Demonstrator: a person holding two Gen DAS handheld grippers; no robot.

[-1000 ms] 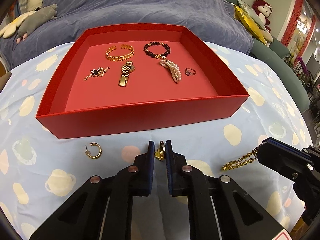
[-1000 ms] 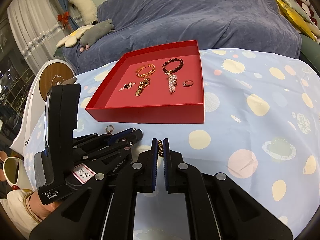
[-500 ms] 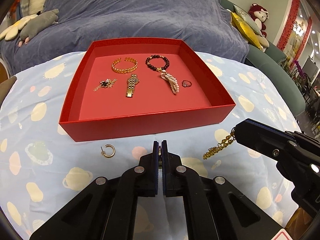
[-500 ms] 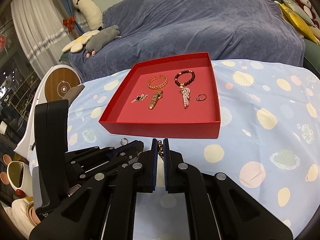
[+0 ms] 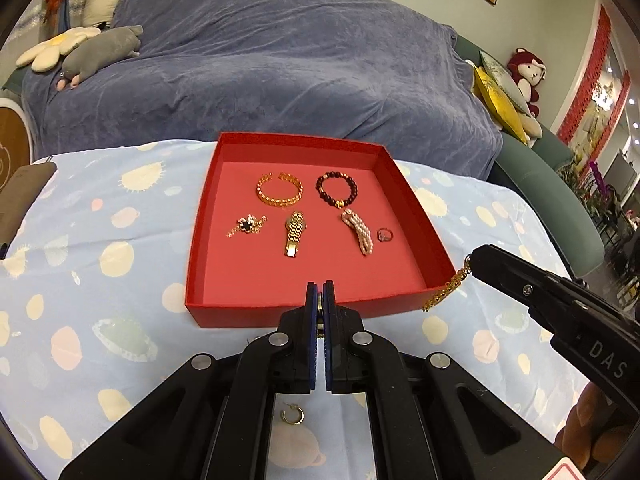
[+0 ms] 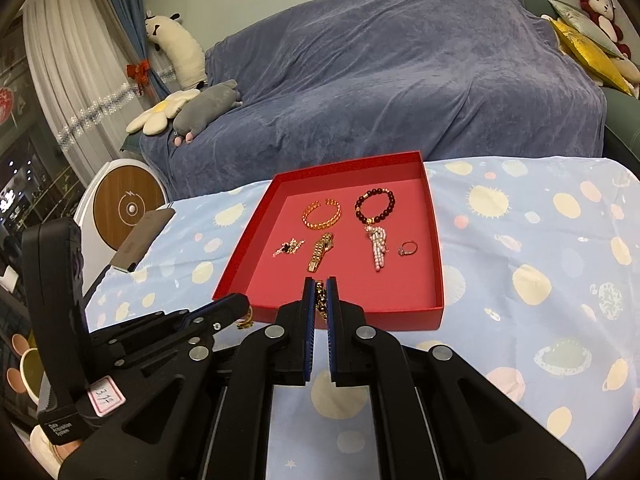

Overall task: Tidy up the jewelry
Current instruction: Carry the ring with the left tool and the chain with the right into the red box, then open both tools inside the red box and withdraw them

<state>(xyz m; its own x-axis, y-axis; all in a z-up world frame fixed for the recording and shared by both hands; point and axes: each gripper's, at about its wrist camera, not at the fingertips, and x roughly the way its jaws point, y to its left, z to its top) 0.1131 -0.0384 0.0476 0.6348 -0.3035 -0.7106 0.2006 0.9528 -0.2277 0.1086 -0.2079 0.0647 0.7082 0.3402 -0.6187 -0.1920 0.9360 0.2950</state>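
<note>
A red tray (image 5: pixel 304 312) sits on the spotted blue tablecloth and holds a gold bangle (image 5: pixel 279 194), a dark bead bracelet (image 5: pixel 336 191), a brooch (image 5: pixel 247 225), a gold watch (image 5: pixel 295 233), a pearl piece (image 5: pixel 358 231) and a ring (image 5: pixel 385 234). My left gripper (image 5: pixel 320 296) is shut on a gold earring, raised above the tray's near wall. My right gripper (image 6: pixel 320 292) is shut on a gold chain (image 5: pixel 444 290) that hangs by the tray's near right corner. A second gold hoop earring (image 5: pixel 292 415) lies on the cloth below my left gripper.
A sofa under a blue cover (image 5: pixel 280 64) stands behind the table, with plush toys (image 5: pixel 80 50) on it. A brown phone-like slab (image 6: pixel 142 240) lies at the table's left edge. Cups (image 6: pixel 28 364) sit low at the left.
Both grippers have risen and moved toward the tray with their pieces. The hoop earring on the cloth now lies below my left gripper. The chain has lifted clear of the cloth.
</note>
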